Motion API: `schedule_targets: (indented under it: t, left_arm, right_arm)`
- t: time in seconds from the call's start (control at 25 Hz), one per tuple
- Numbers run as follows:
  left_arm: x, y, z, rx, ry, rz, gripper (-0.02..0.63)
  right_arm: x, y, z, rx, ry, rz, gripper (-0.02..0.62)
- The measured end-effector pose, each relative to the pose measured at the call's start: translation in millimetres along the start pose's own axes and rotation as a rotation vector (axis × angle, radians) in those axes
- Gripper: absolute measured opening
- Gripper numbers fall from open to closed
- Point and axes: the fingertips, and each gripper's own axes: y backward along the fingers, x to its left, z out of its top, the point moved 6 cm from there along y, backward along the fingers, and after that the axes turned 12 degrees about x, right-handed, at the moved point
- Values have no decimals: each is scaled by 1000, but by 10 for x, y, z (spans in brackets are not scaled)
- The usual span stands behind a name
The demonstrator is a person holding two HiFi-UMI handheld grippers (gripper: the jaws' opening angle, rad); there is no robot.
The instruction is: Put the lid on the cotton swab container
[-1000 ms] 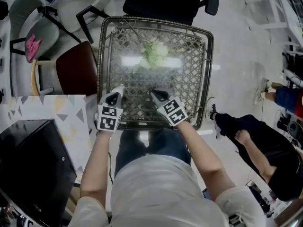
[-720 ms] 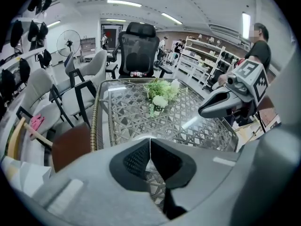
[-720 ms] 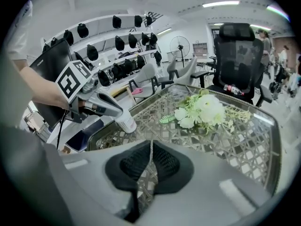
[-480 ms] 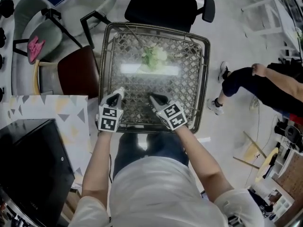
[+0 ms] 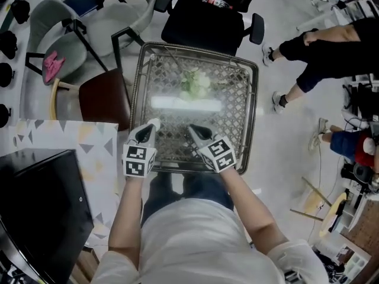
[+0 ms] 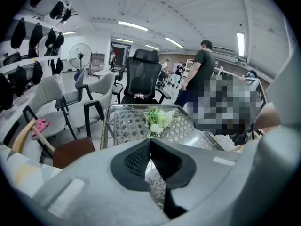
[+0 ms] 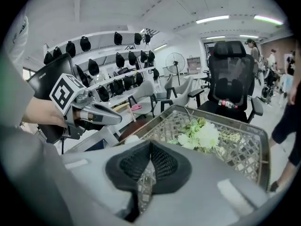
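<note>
Grippers both hover over the near edge of a metal lattice table (image 5: 253,111) with a glass top, seen from the head view. The left gripper (image 5: 153,123) is over the near-left part and the right gripper (image 5: 190,128) is just beside it toward the middle. They are close together but apart, and both tips point away from the person.

In the left gripper view the left gripper (image 6: 150,142) has its dark pads (image 6: 134,161) pressed together at the tip, with nothing between them. In the right gripper view it is the same: the right gripper (image 7: 150,144) is closed and empty, and only the table lattice (image 7: 244,147) shows past the jaws. The left gripper (image 7: 116,119) also shows at that view's left, held in a hand (image 7: 40,112).

The only item on the table is a bunch of white and green flowers (image 5: 196,83), lying at the far side, well apart from both grippers and roughly straight ahead of them. The flowers (image 6: 157,119) show past the left tip, and the flowers (image 7: 200,134) show ahead and to the right of the right tip.

Cotton swab container and lid cannot be made out in any view.

Around the table: a black office chair (image 5: 207,19) at the far edge, a brown chair seat (image 5: 103,96) to the left, a grey chair (image 5: 44,34) with a pink item (image 5: 53,64) on it, and a patterned sheet (image 5: 65,141) and a black box (image 5: 35,212) at near left. A person (image 5: 331,46) stands at the right.
</note>
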Motion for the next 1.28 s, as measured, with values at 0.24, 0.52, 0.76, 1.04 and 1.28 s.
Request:
schedule_targets:
  t: [0.24, 0.52, 0.76, 1.04, 1.28]
  left_arm:
    - [69, 490, 118, -112, 70, -1, 9]
    - [-15, 1068, 198, -218, 8, -3, 9]
    - [-167, 1513, 290, -296, -38, 1, 9]
    - [-317, 1971, 442, -385, -105, -3, 9]
    - [-449, 2200, 600, -441, -162, -21, 9]
  right_arm:
    - [227, 285, 249, -67, 15, -11, 3]
    - [560, 737, 552, -179, 56, -38, 3]
    - [779, 1162, 747, -266, 86, -63, 3]
    - [990, 1645, 834, -365, 115, -94, 3]
    - [1089, 1967, 935, -444, 132, -114, 3]
